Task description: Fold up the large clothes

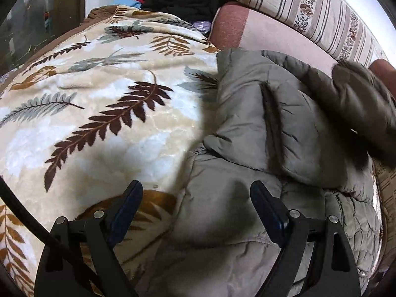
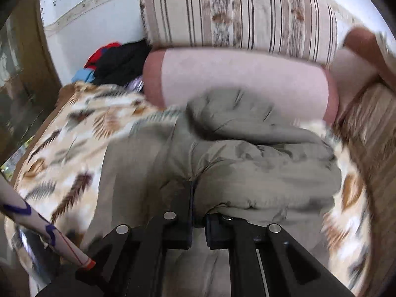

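A grey-olive padded jacket [image 1: 259, 133] with a fur-trimmed hood [image 1: 358, 94] lies on a cream blanket with a fern print [image 1: 99, 104]. Part of it is folded over its lower body. My left gripper [image 1: 195, 195] is open and empty, just above the jacket's left edge. In the right wrist view the jacket [image 2: 247, 153] fills the middle, blurred by motion. My right gripper [image 2: 198, 210] is shut on a fold of the jacket and holds it up.
A pink bolster [image 1: 272, 32] and a striped cushion [image 1: 309, 7] lie behind the jacket. A pile of black, red and blue clothes [image 1: 178, 0] sits at the back left. A white patterned tube [image 2: 44, 232] crosses the right wrist view's lower left.
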### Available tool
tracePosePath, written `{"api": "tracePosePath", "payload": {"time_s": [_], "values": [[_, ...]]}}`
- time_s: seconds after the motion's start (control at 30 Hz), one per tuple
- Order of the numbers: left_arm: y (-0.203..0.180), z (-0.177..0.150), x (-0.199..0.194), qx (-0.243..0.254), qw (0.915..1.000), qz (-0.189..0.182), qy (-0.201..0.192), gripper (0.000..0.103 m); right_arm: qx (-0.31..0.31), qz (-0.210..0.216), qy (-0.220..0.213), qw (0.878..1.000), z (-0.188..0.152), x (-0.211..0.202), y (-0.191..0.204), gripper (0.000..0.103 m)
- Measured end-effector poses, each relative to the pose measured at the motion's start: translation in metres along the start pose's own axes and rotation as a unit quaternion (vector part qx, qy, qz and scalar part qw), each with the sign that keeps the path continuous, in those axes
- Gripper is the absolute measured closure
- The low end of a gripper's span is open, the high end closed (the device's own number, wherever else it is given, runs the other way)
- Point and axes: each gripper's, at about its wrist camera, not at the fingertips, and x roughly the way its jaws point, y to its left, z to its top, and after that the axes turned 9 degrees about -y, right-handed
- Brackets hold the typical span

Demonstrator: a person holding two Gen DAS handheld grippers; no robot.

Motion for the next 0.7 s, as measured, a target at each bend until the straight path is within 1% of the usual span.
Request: {"api": "tracePosePath", "payload": {"time_s": [0.1,0.13,0.23,0.33,0.4,0.43,0.47,0.5,0.53,0.57,0.6,0.7], "values": [[0.000,-0.002,-0.003,0.011,0.9996,0.020,-0.015,0.015,0.021,0.000,0.031,0.999,-0.033,0.025,0.002,0.095],[0.001,-0.002,-0.004,0.015,0.9993,0.028,-0.019,0.015,0.030,-0.006,0.042,0.999,-0.045,0.042,0.003,0.095],[0.003,-0.003,-0.005,0.016,0.9990,0.035,-0.022,0.015,0.051,-0.012,0.061,0.997,-0.058,0.083,0.005,0.095],[0.005,-0.003,-0.005,0.020,0.9986,0.042,-0.025,0.015,0.045,-0.010,0.057,0.997,-0.062,0.100,0.008,0.095],[0.005,-0.004,-0.005,0.021,0.9986,0.042,-0.023,0.015,0.054,-0.001,0.046,0.997,-0.061,0.094,0.003,0.092],[0.005,-0.004,-0.005,0.022,0.9987,0.041,-0.021,0.015,0.058,0.005,0.042,0.997,-0.060,0.088,0.000,0.090],[0.005,-0.004,-0.004,0.023,0.9987,0.040,-0.020,0.015,0.057,0.010,0.040,0.998,-0.059,0.079,-0.003,0.082],[0.005,-0.004,-0.003,0.024,0.9987,0.040,-0.019,0.015,0.052,0.011,0.038,0.998,-0.058,0.072,-0.005,0.070],[0.004,-0.004,-0.003,0.025,0.9987,0.040,-0.019,0.015,0.046,0.015,0.036,0.998,-0.057,0.063,-0.007,0.063],[0.004,-0.004,-0.004,0.026,0.9987,0.039,-0.020,0.015,0.042,0.017,0.034,0.998,-0.058,0.053,-0.011,0.051],[0.004,-0.004,-0.004,0.026,0.9987,0.038,-0.021,0.015,0.037,0.013,0.031,0.999,-0.060,0.043,-0.015,0.049],[0.003,-0.004,-0.006,0.026,0.9986,0.039,-0.023,0.015,0.022,0.016,0.032,0.999,-0.059,0.017,-0.027,0.049]]}}
